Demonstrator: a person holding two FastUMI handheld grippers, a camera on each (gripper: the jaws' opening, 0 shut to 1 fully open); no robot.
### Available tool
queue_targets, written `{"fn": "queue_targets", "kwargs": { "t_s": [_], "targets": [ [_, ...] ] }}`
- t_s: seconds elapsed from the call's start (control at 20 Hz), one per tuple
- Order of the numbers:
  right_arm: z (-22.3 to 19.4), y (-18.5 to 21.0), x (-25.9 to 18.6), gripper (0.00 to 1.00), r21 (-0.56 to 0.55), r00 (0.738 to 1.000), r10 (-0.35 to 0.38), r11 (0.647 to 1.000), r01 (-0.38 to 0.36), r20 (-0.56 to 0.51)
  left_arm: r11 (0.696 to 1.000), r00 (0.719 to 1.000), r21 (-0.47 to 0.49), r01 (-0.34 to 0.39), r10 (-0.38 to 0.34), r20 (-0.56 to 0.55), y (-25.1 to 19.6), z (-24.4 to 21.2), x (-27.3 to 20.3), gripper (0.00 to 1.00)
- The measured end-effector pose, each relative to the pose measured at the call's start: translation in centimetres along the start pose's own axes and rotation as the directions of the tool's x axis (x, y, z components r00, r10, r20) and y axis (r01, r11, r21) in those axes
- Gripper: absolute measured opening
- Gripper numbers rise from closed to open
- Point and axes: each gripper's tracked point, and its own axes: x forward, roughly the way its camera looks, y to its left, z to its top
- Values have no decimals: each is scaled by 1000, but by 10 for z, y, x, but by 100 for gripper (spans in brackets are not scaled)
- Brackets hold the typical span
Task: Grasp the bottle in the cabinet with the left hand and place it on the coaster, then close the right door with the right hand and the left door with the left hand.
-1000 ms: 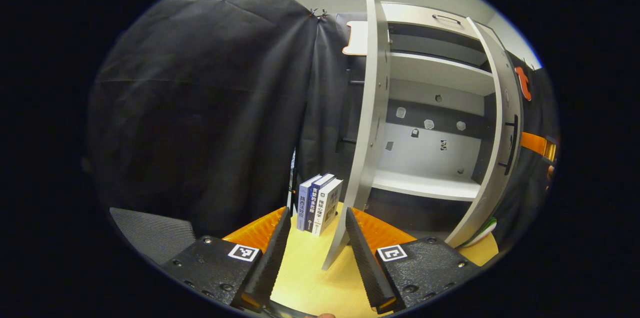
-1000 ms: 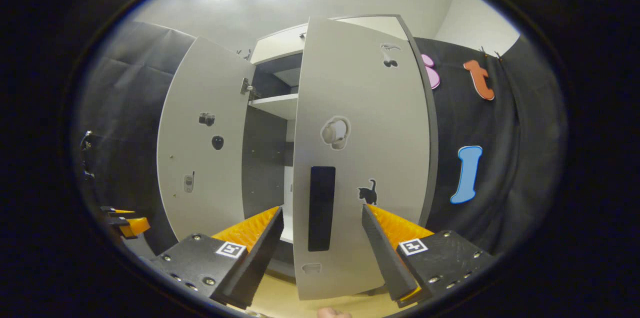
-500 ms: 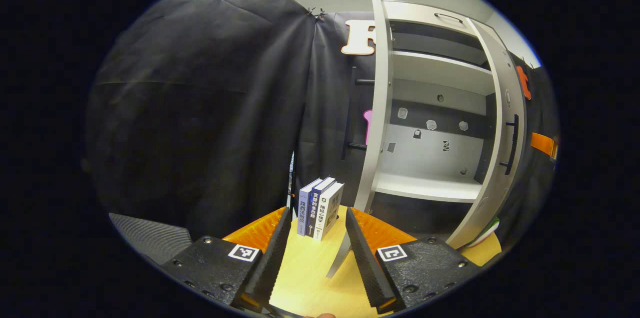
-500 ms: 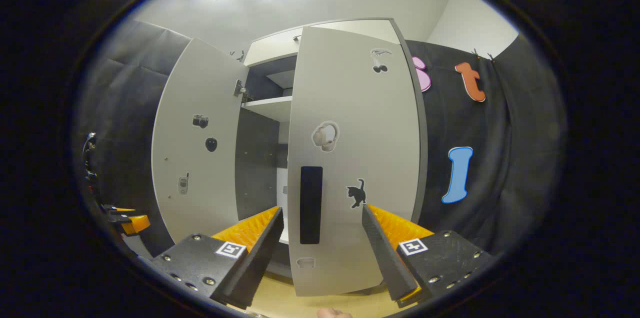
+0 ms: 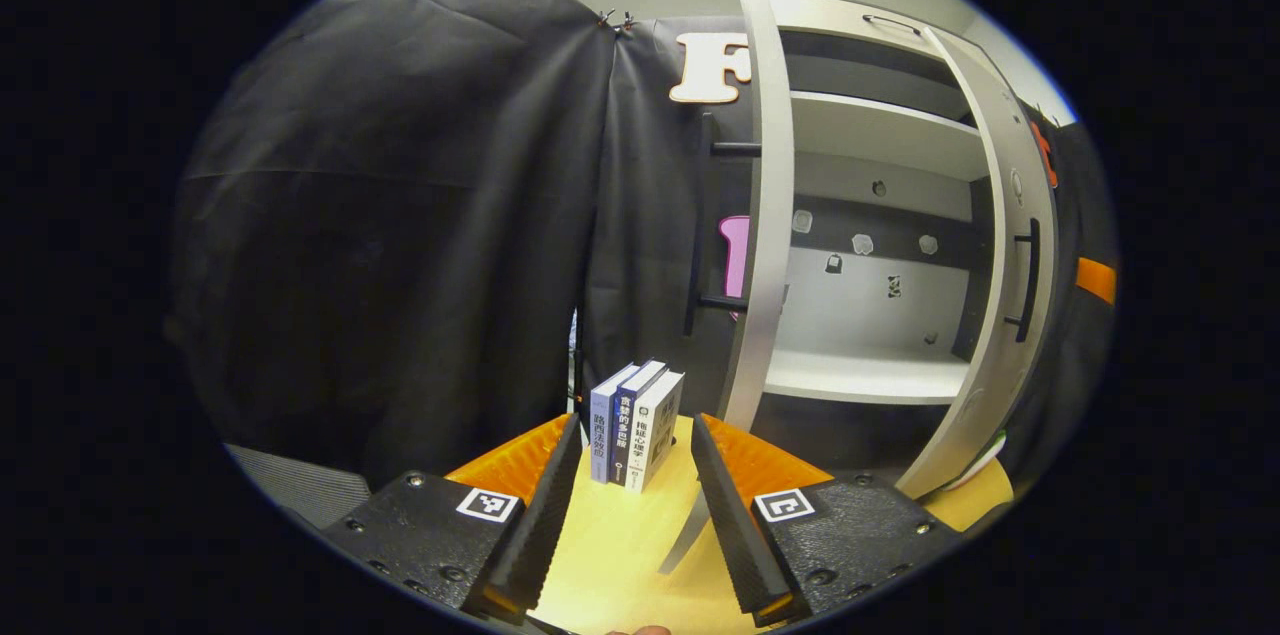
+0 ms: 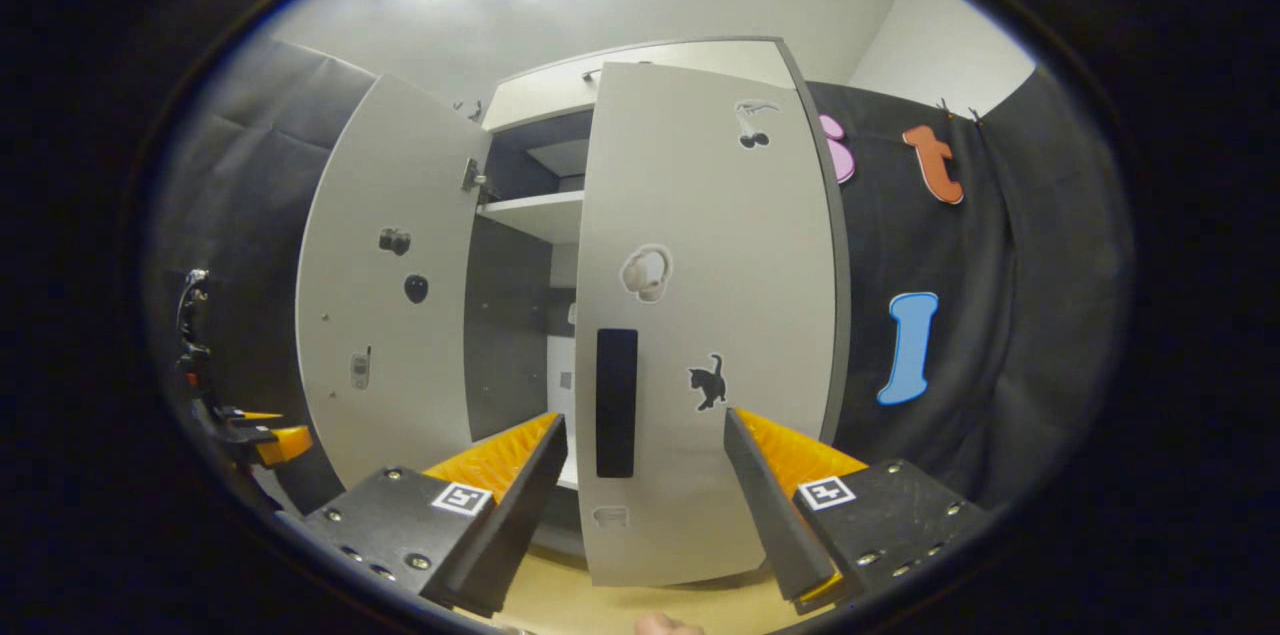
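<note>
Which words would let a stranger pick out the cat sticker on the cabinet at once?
Find the grey cabinet's right door, facing the right gripper view. Just right of its black handle, low down, sits the cat sticker: a black silhouette, darker and lower than the pale sticker above.

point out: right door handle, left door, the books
right door handle point(image 6: 616, 402): right gripper view, middle of the black bar.
left door point(image 6: 385, 285): right gripper view, middle of its grey inner face.
books point(image 5: 632, 422): left gripper view, spine of the middle book.

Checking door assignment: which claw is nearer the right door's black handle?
Right. The right claw sits just before the black bar handle; the left claw faces the grey left door's edge.
</note>
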Motion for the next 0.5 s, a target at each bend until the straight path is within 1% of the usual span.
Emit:
{"fn": "queue_targets", "kwargs": {
  "t_s": [0.15, 0.2, 0.25, 0.3, 0.35, 0.4, 0.45, 0.5],
  "targets": [
    [-3, 1, 3, 96, 0, 1000, -2, 1000, 2, -7, 1000, 1000, 8, 20, -20, 0, -4, 0, 9, 71],
    [-3, 1, 5, 96, 0, 1000, -3, 1000, 3, -8, 1000, 1000, 18, 14, -14, -3, -3, 0, 11, 71],
    [-3, 0, 6, 93, 1, 1000, -3, 1000, 3, -8, 999, 1000, 31, 10, -10, -5, -3, 0, 13, 71],
    [-4, 0, 8, 95, 2, 1000, -5, 1000, 5, -9, 999, 1000, 38, 8, -8, -6, -2, -1, 11, 71],
    [-4, 0, 9, 95, 2, 1000, -5, 1000, 5, -10, 999, 1000, 37, 9, -9, -2, -2, 1, 12, 71],
    [-6, -1, 10, 93, 2, 1000, -5, 1000, 5, -11, 999, 1000, 34, 9, -9, -4, -3, 1, 12, 71],
    [-6, -2, 11, 96, 3, 1000, -5, 1000, 5, -11, 999, 1000, 31, 11, -11, -4, -3, 0, 12, 71],
    [-6, -2, 13, 95, 4, 1000, -4, 1000, 4, -11, 999, 1000, 28, 15, -14, -5, -3, -1, 13, 71]
  ]
}}
